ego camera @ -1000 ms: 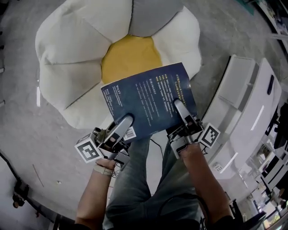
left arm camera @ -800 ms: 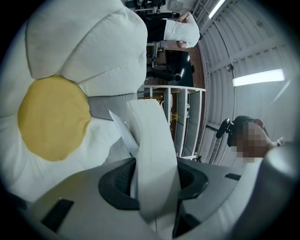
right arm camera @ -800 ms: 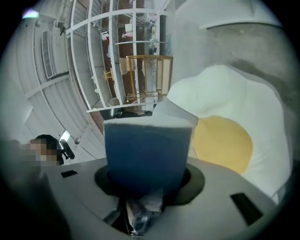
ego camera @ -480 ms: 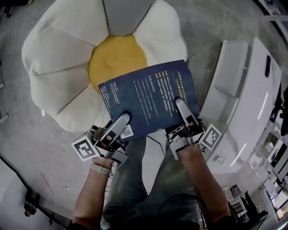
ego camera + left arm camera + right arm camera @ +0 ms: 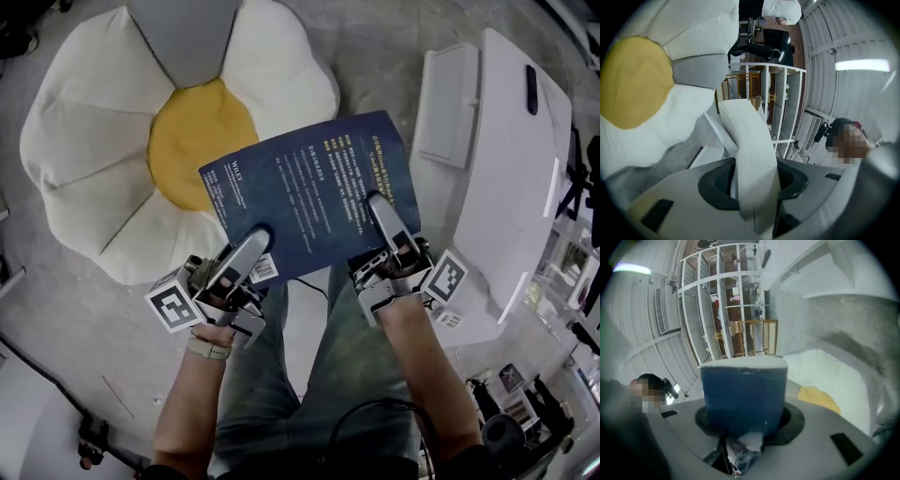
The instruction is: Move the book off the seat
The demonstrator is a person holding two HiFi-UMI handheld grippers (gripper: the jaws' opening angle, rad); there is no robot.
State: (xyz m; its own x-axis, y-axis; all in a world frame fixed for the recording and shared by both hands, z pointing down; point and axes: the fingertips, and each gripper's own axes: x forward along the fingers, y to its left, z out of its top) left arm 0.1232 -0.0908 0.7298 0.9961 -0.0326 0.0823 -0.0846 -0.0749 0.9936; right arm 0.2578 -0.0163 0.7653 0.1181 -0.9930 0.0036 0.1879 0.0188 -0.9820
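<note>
The concrete floor [image 5: 375,56] is taken up largely by the flower-shaped seat cushion [image 5: 84,178], white-petalled with a yellow centre, and a white table [image 5: 511,159] is stood to its right. The dark blue book [image 5: 309,183] is held level in the air, printed cover up, over the cushion's near edge and the gap toward the table. It appears lifted clear of the seat, though from above this cannot be confirmed. Its near edge is shared between two grips so that the broad cover is kept from sagging or twisting. The left gripper [image 5: 253,242] is clamped beside the barcode label [image 5: 266,272] and the right gripper [image 5: 377,206] further along, the fingers of each pressed onto cover and pages
</note>
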